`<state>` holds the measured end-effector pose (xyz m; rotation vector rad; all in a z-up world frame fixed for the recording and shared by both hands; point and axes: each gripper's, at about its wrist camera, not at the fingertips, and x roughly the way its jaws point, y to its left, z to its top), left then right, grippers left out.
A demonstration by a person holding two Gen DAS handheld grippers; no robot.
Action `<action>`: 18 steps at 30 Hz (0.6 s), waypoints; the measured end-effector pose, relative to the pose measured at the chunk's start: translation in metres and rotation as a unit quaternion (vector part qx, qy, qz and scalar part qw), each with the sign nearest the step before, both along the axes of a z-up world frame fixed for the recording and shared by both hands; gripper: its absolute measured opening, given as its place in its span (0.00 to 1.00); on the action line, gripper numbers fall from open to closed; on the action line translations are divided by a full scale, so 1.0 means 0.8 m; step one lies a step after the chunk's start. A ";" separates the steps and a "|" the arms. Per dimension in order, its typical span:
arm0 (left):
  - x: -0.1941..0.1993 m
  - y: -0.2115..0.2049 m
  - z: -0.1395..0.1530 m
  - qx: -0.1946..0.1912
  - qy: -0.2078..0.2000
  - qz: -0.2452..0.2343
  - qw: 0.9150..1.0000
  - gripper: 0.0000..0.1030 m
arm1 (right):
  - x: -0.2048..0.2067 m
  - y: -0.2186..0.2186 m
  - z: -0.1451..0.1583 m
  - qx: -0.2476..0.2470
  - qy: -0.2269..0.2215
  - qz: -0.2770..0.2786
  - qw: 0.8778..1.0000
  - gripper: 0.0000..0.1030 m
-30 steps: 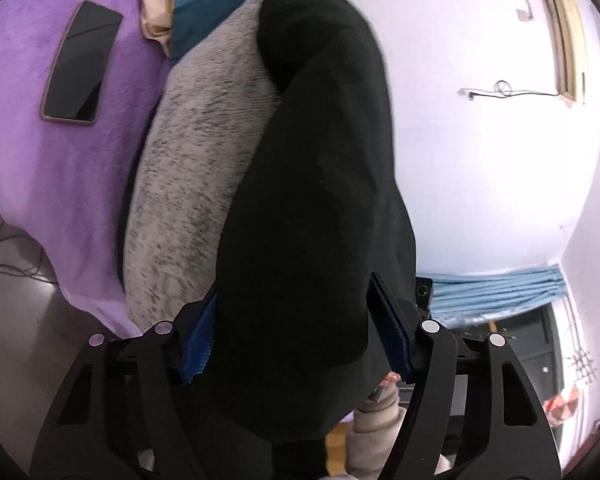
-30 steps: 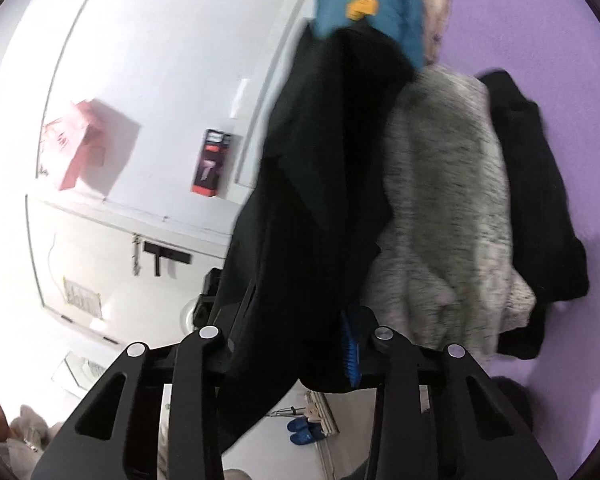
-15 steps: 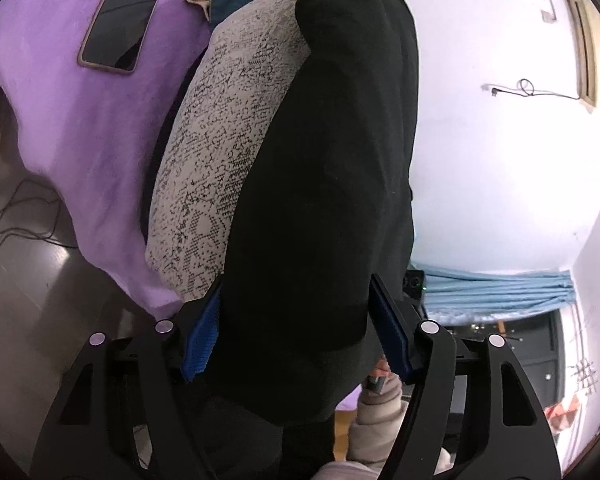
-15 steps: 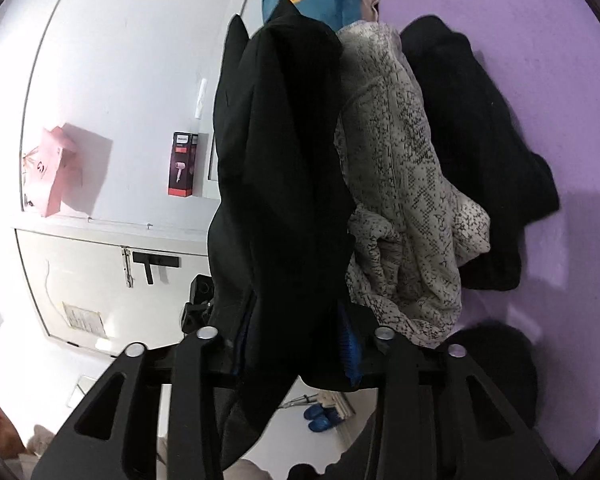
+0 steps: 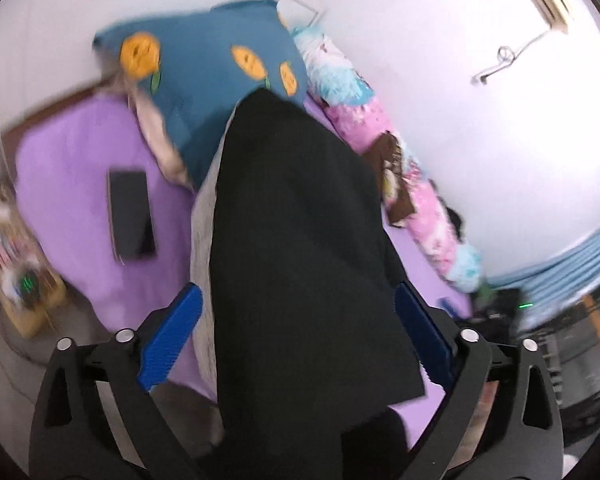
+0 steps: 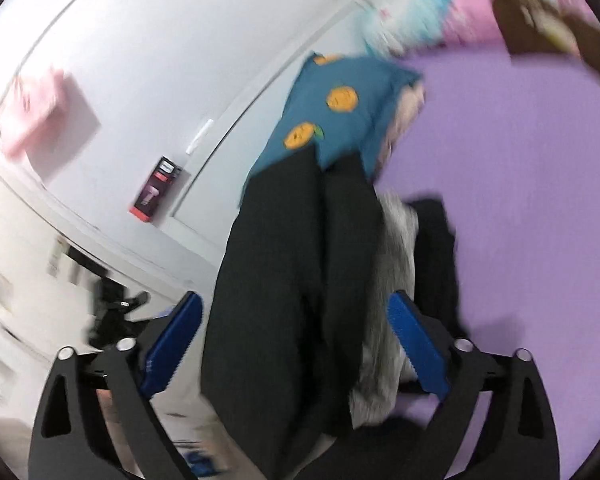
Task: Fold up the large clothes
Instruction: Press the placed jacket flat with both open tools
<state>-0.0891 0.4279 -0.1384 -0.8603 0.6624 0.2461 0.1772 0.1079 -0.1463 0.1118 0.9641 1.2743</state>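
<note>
A large black garment with a grey fleecy lining (image 5: 300,240) hangs between the fingers of my left gripper (image 5: 296,336), whose blue pads (image 5: 170,338) stand wide apart and off the cloth. The same black garment (image 6: 288,288), grey lining to its right, runs between the blue pads (image 6: 418,346) of my right gripper (image 6: 296,344), also spread wide. Both views are motion-blurred. Below the jaws the cloth's lower end is hidden.
A purple bed sheet (image 5: 72,160) carries a dark phone (image 5: 131,216), a teal pillow with orange prints (image 5: 220,92) and a pink-and-blue rolled blanket (image 5: 380,140) along the white wall. A wooden side table (image 5: 16,272) stands left. White cabinets (image 6: 40,240) show in the right wrist view.
Both grippers went from shut on the black garment to wide open. Both cameras swung, bringing the pillow, blanket and more of the bed into view.
</note>
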 end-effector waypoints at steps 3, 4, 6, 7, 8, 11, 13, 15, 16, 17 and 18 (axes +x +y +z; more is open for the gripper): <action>0.034 -0.006 0.006 0.051 0.043 0.028 0.997 0.94 | -0.015 0.073 0.028 -0.064 -0.078 -0.021 0.995 0.93; 0.046 -0.010 0.009 0.071 0.060 0.041 0.995 0.94 | -0.018 0.108 0.030 -0.104 -0.111 -0.037 0.988 0.93; 0.067 -0.011 0.012 0.106 0.073 0.060 0.990 0.94 | -0.019 0.146 0.035 -0.135 -0.134 -0.041 0.981 0.93; 0.077 -0.013 0.008 0.115 0.073 0.065 0.989 0.94 | -0.017 0.169 0.038 -0.144 -0.138 -0.038 0.979 0.93; 0.085 -0.015 0.005 0.122 0.074 0.065 0.988 0.94 | -0.014 0.185 0.036 -0.151 -0.137 -0.036 0.978 0.93; 0.108 -0.023 0.007 0.132 0.090 0.056 0.986 0.94 | -0.010 0.229 0.029 -0.153 -0.113 -0.027 0.981 0.93; 0.127 -0.027 -0.006 0.143 0.108 0.048 0.983 0.94 | 0.001 0.255 0.007 -0.166 -0.103 -0.032 0.980 0.93; 0.138 -0.027 -0.020 0.148 0.120 0.045 0.981 0.94 | 0.008 0.261 -0.014 -0.186 -0.097 -0.045 0.977 0.93; 0.145 -0.027 -0.032 0.146 0.130 0.044 0.980 0.94 | 0.013 0.262 -0.028 -0.197 -0.090 -0.053 0.975 0.93; 0.150 -0.027 -0.043 0.145 0.139 0.041 0.979 0.94 | 0.020 0.268 -0.040 -0.206 -0.086 -0.058 0.973 0.93; 0.154 -0.027 -0.055 0.147 0.147 0.038 0.977 0.94 | 0.026 0.267 -0.053 -0.215 -0.083 -0.066 0.971 0.93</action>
